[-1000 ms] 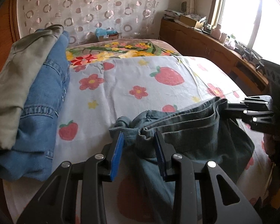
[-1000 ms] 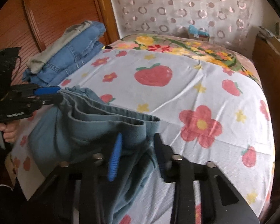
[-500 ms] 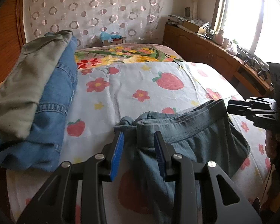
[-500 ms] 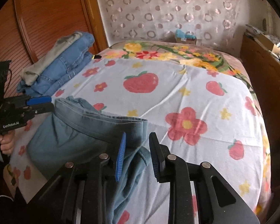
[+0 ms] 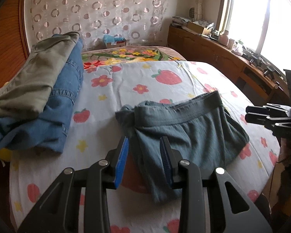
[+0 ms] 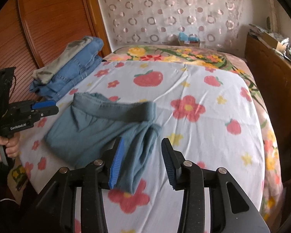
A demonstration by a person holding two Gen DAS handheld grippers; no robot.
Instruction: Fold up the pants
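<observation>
Both the left gripper point(image 5: 144, 156) and right gripper point(image 6: 141, 158) hang wide and empty, so the loosely folded pants point(image 5: 186, 136) near the bed point(image 6: 194, 89) edge could probably slump open if nudged.

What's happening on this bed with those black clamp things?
A person is folding clothes using a hand-held gripper in each hand. The grey-blue pants lie folded on the flowered bedsheet. The left hand-held gripper and the right hand-held gripper are both open, holding nothing, poised over the pants' near edge. At the side of the bed sits a pile with jeans and an olive garment on top.
</observation>
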